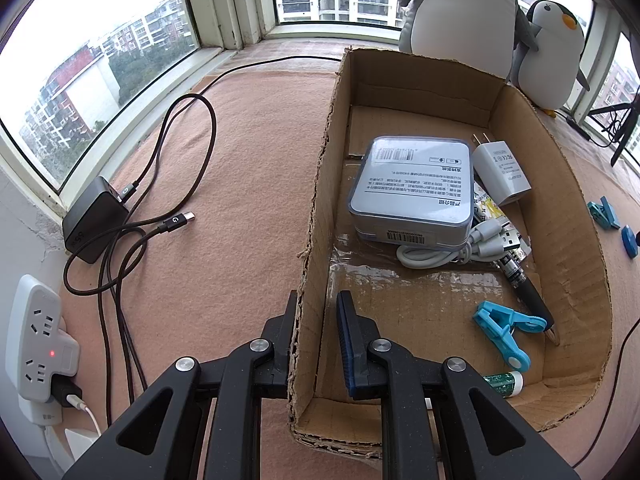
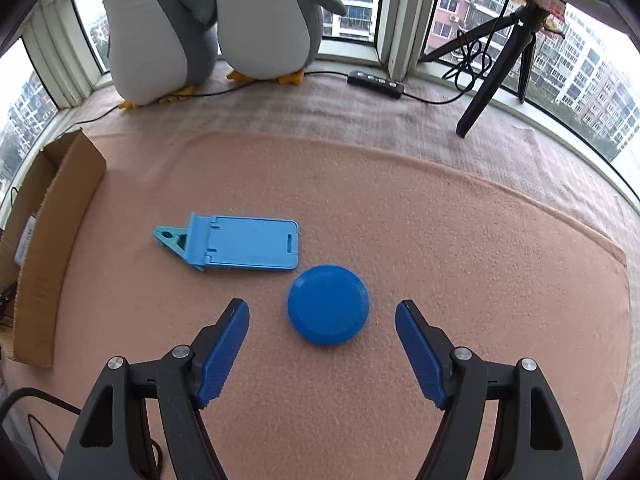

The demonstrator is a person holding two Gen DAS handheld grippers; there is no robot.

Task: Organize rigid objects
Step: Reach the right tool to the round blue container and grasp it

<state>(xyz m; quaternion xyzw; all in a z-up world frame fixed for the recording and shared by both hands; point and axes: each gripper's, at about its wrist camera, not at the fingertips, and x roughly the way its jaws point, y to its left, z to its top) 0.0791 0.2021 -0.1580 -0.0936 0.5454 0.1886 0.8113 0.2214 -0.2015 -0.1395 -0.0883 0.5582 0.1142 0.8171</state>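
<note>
1. Cardboard box (image 1: pixel 400 92) was the landmark, and it was already partly filled: a white boxed gadget (image 1: pixel 412 192) sat in the middle of it, a white plug adapter (image 1: pixel 502 172) against that gadget's far-right side, a coiled white cable (image 1: pixel 436 254) and a pen (image 1: pixel 524 284) nearer, then a light blue clip (image 1: pixel 506 330) and a small green tube (image 1: pixel 504 384) at the near end.
2. Left gripper (image 1: pixel 316 332) was pinched on the box's left wall, one finger outside, one inside, steadying it I'd guess.
3. Still outside, right of the box: a light blue phone stand (image 2: pixel 244 244) lying on another clip (image 2: pixel 170 238), and further right a round blue lid (image 2: pixel 328 304).
4. Right gripper (image 2: pixel 322 322) hung over that lid, jaws spread wide either side, not touching, holding nothing.
5. So roughly two thirds done, three pieces left.
</note>
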